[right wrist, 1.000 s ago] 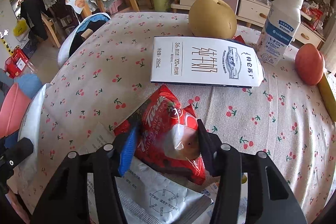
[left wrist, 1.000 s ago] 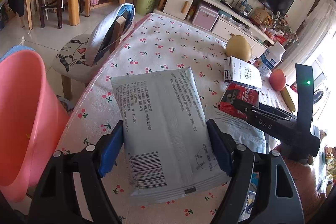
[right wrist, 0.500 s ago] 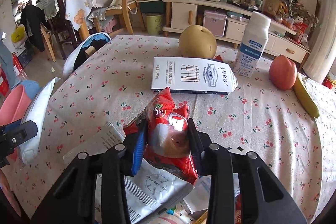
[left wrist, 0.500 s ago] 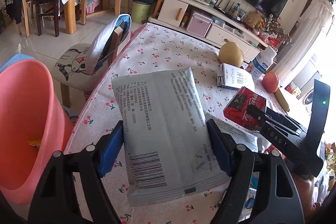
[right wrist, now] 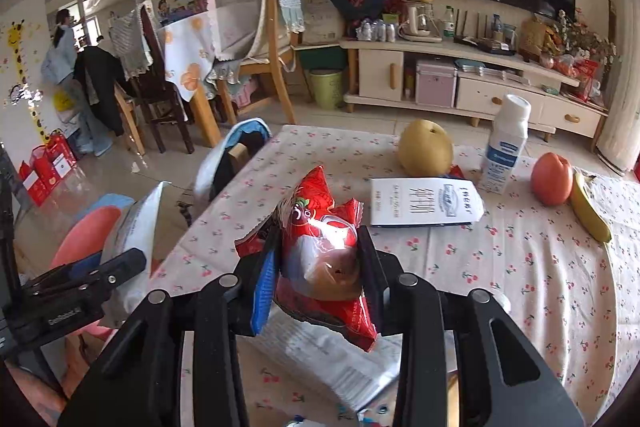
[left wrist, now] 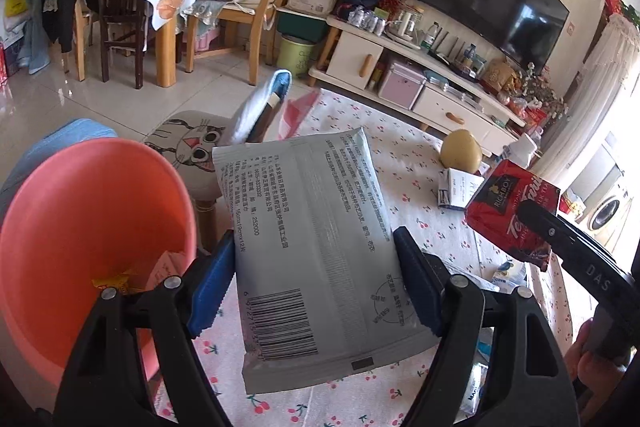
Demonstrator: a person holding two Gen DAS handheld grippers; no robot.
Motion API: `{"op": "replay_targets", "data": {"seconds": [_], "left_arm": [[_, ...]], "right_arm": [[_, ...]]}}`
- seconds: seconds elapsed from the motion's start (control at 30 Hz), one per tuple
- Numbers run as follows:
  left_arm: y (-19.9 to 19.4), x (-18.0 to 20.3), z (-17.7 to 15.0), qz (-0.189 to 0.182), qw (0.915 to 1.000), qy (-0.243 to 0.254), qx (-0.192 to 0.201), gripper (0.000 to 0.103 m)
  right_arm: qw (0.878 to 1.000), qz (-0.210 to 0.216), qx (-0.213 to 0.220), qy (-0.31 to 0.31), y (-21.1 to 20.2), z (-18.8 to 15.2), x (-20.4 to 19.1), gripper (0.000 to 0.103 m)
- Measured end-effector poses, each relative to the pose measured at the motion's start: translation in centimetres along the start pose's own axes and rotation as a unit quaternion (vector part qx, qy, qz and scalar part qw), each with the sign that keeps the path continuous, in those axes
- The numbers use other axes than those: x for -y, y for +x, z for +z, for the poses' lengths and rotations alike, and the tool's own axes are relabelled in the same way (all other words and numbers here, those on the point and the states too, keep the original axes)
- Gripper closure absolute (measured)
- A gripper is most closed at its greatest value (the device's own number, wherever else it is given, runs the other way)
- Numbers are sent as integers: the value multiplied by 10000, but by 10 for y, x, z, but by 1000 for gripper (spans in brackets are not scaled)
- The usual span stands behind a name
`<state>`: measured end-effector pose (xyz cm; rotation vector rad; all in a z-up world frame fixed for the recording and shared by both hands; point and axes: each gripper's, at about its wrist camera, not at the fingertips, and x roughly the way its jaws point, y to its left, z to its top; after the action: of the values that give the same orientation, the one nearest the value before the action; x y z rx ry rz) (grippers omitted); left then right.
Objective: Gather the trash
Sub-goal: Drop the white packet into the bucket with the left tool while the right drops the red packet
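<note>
My left gripper is shut on a grey wipes packet and holds it above the table edge, beside the pink bin at the left. The bin holds a few scraps. My right gripper is shut on a red snack wrapper, lifted off the cherry-print tablecloth. The red wrapper also shows at the right of the left wrist view. The grey packet and the bin show at the left of the right wrist view.
On the table stand a pear, a flat milk carton, a white bottle, a red apple and a banana. More wrappers lie near the front edge. A cat-print stool stands by the bin.
Both grippers have risen with their loads. The left one has swung toward the pink bin, whose inside now shows. The right jaws closed tighter on the red wrapper.
</note>
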<state>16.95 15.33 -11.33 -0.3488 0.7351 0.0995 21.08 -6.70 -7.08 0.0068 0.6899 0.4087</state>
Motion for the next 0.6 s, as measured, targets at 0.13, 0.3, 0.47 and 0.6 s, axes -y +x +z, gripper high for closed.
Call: {"op": "replay_targets", "data": {"seconds": [0.13,0.3,0.47,0.6], "left_arm": [[-18,-37,8,432,9978,-431,254,25],[-36,-89,15,1001,9883,-1057,460,25],[-45,-132,17,1353,9763,-1623,471,25],[-48,-161,20,1558,9669,-1962,474,25]], "right_arm": [[9986,440,15,-285,-2,6,-50,64],[9931,957,-79,-676,6,8,-115,64],[9850,1327,-266,-1073,21,5,-177,64],[9791,1425,-471,-1372,37,-4,-216,64]]}}
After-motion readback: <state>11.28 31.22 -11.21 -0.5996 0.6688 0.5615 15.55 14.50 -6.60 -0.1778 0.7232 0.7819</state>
